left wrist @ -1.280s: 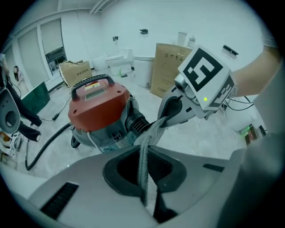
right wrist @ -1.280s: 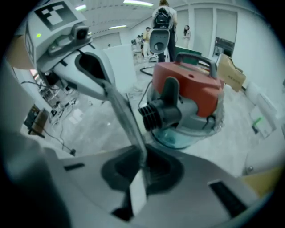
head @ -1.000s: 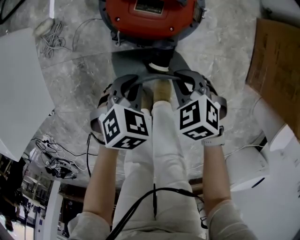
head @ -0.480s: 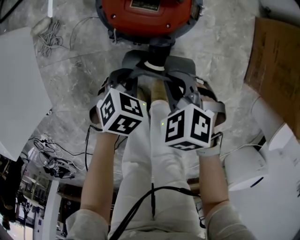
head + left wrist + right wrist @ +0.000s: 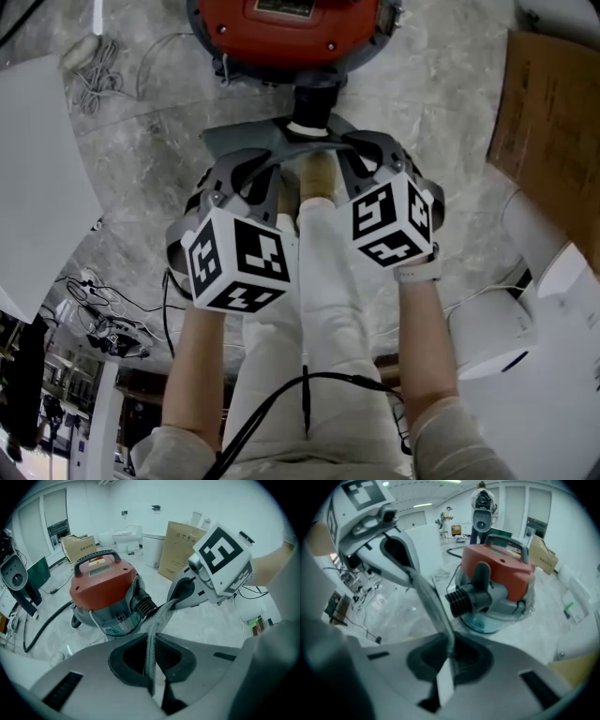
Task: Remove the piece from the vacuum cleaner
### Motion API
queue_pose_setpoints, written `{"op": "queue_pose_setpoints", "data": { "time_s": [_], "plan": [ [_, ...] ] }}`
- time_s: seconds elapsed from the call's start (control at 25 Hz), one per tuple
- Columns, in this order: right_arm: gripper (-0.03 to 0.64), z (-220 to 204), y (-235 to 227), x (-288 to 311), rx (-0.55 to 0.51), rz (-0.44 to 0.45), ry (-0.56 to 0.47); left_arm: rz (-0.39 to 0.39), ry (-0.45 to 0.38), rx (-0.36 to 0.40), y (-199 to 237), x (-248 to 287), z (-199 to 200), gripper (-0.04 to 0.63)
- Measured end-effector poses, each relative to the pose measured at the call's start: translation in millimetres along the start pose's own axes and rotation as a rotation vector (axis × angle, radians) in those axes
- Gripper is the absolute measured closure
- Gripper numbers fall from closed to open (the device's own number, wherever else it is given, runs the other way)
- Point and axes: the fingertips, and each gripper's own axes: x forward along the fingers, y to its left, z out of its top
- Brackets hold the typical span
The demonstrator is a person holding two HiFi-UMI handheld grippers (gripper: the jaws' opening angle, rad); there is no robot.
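A: You have both grippers on one thing: the flat grey piece (image 5: 246, 141) at the end of the black spout (image 5: 314, 98) of the red vacuum cleaner (image 5: 286, 28). Your left gripper (image 5: 152, 665) is pinched closed on its left edge, and your right gripper (image 5: 450, 660) is closed on its right edge.

B: That suits a wide, thin part. In your left gripper view the piece runs edge-on out from between the jaws and on up to the other gripper. Your right gripper view shows the same from the other side. I judge that a single grip on one edge would let it twist, while two grips spread the pull evenly.

A: You also hold it square across the spout, straight in front of you and above your legs (image 5: 323, 281). That lines you up to draw it back toward yourself along the spout rather than lever it sideways.

B: Is it seated on the spout or already free? I cannot tell. In both gripper views the ribbed end of the spout lies right against the piece, but the join itself is not clear.

A: Then mind the machine. It stands by itself on the stone floor (image 5: 450, 84), and neither of your grippers is spare to brace it. If the fit is tight, a hard tug could drag the whole vacuum cleaner toward you, so keep the pull slow and in line
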Motion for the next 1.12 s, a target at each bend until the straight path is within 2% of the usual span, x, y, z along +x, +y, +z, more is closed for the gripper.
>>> {"op": "queue_pose_setpoints", "data": {
  "time_s": [0.16, 0.36, 0.52, 0.84, 1.0, 1.12],
  "plan": [
    [0.588, 1.0, 2.4, 0.4, 0.042, 0.000, -0.024, 0.018, -0.002, 0.003, 3.6, 1.0, -1.2, 0.562],
    [0.588, 15.6, 7.9, -21.3, -0.041, -0.061, -0.041, 0.026, 0.029, -0.048, 14.1, 16.4, -24.9, 0.563],
    [0.588, 28.0, 13.3, -30.3, -0.147, -0.110, -0.018, 0.025, 0.055, -0.081, 22.4, 33.7, -35.2, 0.563],
    [0.588, 40.8, 23.4, -36.6, -0.217, -0.124, 0.014, -0.007, 0.069, -0.137, 16.4, 59.5, -40.8, 0.563],
    [0.588, 34.4, 18.6, -32.8, -0.160, -0.108, -0.008, -0.015, 0.083, -0.117, 13.3, 55.2, -40.4, 0.563],
    [0.588, 23.2, 13.2, -27.6, -0.083, -0.087, -0.033, -0.031, 0.055, -0.123, 7.1, 38.2, -39.1, 0.563]
  ]
}}
